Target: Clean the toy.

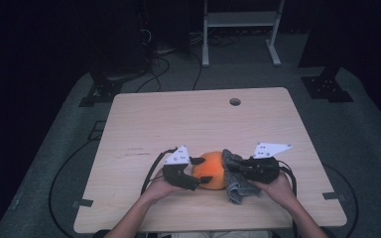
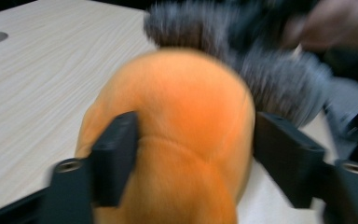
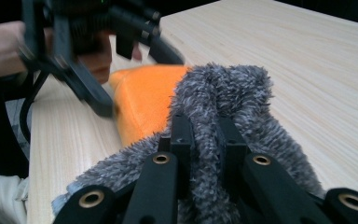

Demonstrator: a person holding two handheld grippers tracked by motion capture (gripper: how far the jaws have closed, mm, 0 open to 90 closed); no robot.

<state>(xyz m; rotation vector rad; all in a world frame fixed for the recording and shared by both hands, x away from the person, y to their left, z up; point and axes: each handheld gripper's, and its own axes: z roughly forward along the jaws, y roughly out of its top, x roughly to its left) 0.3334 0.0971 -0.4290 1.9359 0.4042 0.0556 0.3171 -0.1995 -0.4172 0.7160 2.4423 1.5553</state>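
Your right tongs [image 3: 200, 140] pinch the fluffy grey cloth [image 3: 223, 93] against the soft orange plush [image 1: 211, 170] at the worktop's [image 1: 178, 119] near edge; your left tongs [image 1: 193, 173] straddle it, open. Grip its bulging middle.

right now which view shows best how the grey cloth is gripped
The right gripper view: the right gripper pinches a fold of the grey cloth between shut jaws. The high view shows the cloth small beside the orange thing; the left gripper view blurs it.
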